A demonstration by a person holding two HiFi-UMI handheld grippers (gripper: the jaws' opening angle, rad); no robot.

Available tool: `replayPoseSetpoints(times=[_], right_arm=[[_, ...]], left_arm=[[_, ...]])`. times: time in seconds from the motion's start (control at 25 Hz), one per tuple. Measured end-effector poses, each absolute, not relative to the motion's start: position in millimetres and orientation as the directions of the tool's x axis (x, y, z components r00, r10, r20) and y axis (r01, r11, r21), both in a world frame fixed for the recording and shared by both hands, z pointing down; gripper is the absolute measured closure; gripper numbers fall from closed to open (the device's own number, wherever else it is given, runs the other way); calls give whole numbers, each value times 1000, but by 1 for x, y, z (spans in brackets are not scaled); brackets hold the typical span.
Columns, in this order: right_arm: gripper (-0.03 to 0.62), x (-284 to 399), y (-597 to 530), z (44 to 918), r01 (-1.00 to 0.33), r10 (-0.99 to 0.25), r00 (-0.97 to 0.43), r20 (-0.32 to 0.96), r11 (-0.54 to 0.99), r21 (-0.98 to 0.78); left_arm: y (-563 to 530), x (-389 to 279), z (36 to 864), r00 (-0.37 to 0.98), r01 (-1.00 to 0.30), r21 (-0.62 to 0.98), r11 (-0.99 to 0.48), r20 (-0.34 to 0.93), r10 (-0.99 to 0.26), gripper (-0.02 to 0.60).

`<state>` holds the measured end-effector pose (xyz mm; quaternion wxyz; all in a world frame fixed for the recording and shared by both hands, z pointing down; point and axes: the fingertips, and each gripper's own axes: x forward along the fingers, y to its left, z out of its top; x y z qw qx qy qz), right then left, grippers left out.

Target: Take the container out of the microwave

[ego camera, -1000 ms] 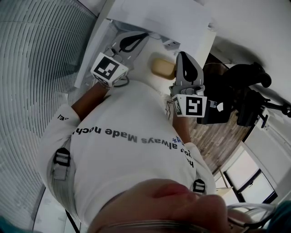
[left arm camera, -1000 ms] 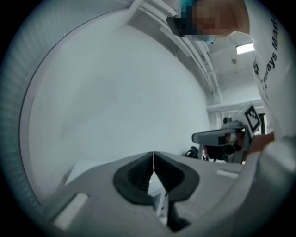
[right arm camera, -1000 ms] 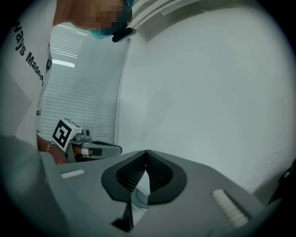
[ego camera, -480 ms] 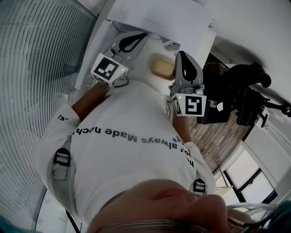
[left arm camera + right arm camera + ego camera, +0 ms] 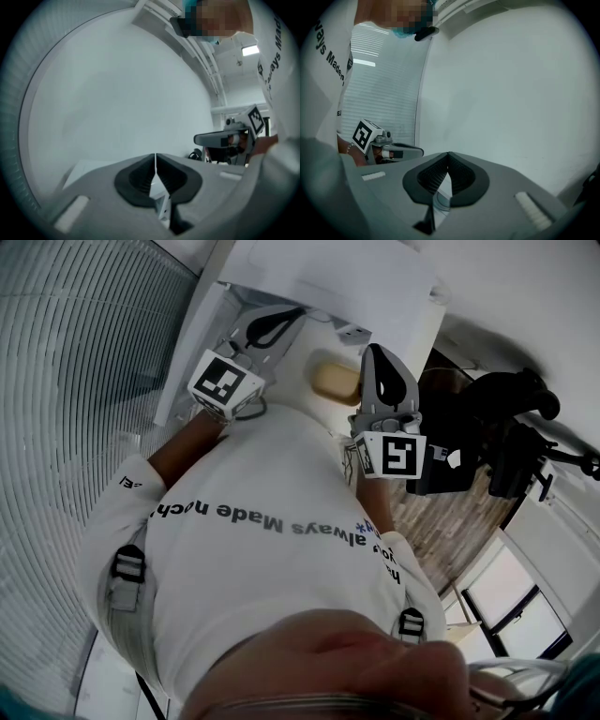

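Observation:
In the head view both grippers are held in front of the person's chest, side by side. My left gripper (image 5: 291, 315) points at a white box-shaped appliance (image 5: 328, 277) at the top, possibly the microwave; no door or inside shows. My right gripper (image 5: 373, 354) is beside a beige rounded thing (image 5: 333, 381) that I cannot identify. In the left gripper view the jaws (image 5: 155, 158) meet with nothing between them, facing a blank white wall. The right gripper's jaws (image 5: 448, 157) are also shut and empty. No container is clearly in view.
A ribbed grey wall (image 5: 84, 362) runs along the left. Black equipment (image 5: 497, 427) stands at the right over a wood floor (image 5: 441, 521). Each gripper view shows the other gripper at its side: the right gripper (image 5: 229, 138), the left gripper (image 5: 389, 150).

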<state>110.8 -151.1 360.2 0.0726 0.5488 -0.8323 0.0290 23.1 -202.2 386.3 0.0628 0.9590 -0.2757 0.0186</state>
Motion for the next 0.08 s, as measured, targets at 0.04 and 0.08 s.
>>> replayPoseSetpoints(times=[0.04,0.08], right_arm=[[592,111,-151,360,-918,-909,-387,152,396,32],[593,111,-152,360,-917,-909,-388,152,397,33]], left_arm=[[-202,23,386,847,-531,110,-840,69,-527,569],[-203,23,385,847,-531,111,-840,68,-527,569]])
